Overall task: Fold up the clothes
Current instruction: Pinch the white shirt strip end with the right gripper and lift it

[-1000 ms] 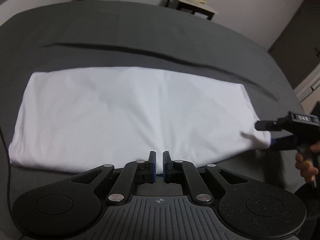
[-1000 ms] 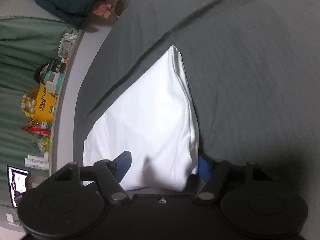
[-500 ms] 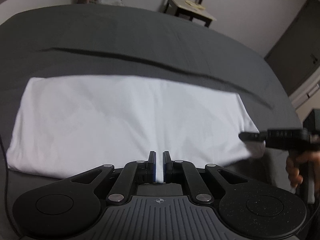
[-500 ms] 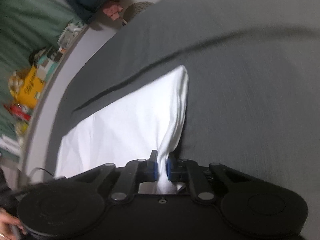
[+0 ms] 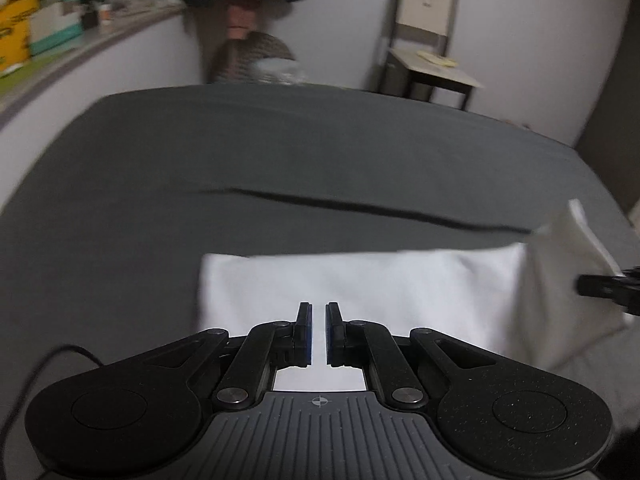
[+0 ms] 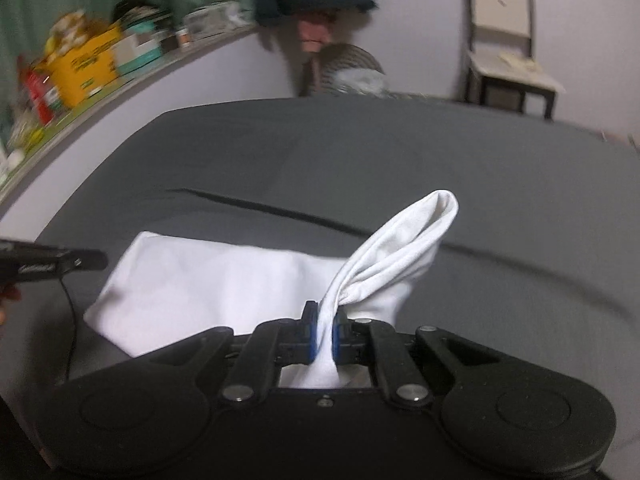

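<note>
A white cloth (image 5: 380, 280) lies folded flat on the grey bed (image 5: 280, 160). My right gripper (image 6: 325, 330) is shut on the cloth's right end, which stands up from the bed as a twisted loop (image 6: 412, 236). The left wrist view shows that raised end (image 5: 560, 264) with the right gripper (image 5: 584, 285) at the frame's right edge. My left gripper (image 5: 318, 334) hovers over the cloth's left part with its jaws together and nothing pinched between them. From the right wrist view, the left gripper (image 6: 102, 259) sits just left of the cloth (image 6: 208, 276).
A long crease (image 5: 360, 204) crosses the sheet behind the cloth. A ledge with boxes (image 6: 88, 64) runs along the left wall. A chair (image 5: 428, 52) and a round woven basket (image 5: 256, 60) stand beyond the bed. A cable (image 6: 70, 312) hangs from the left gripper.
My right gripper went from open around the cloth's right end to shut on it, then lifted it. The left gripper drew back toward the left, and both views tilted up.
</note>
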The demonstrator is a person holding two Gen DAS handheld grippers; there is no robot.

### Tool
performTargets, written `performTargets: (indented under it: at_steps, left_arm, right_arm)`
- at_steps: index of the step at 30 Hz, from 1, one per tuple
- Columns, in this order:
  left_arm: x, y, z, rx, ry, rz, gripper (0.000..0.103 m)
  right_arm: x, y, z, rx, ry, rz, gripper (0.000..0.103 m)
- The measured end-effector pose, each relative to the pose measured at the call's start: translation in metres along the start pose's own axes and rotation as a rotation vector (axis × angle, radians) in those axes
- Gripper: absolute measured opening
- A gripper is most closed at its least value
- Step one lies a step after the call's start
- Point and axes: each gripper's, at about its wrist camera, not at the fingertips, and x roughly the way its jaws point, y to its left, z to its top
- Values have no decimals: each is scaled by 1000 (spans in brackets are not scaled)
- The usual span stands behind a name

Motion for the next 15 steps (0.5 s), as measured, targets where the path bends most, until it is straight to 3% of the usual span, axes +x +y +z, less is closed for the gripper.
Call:
performTargets:
  at_steps: [5,8,15]
  left_arm:
    - [-2,17,-3,49,9,54,4]
    - [-6,20,-5,49,7,35,4]
    - [-11,68,-9,-221,-18,-7,4]
  right_arm:
    - [8,56,19,-106,-2,-6,7]
    - [19,89,28,-143,7,-4,7]
    - [69,158,40,-201,64,38,7]
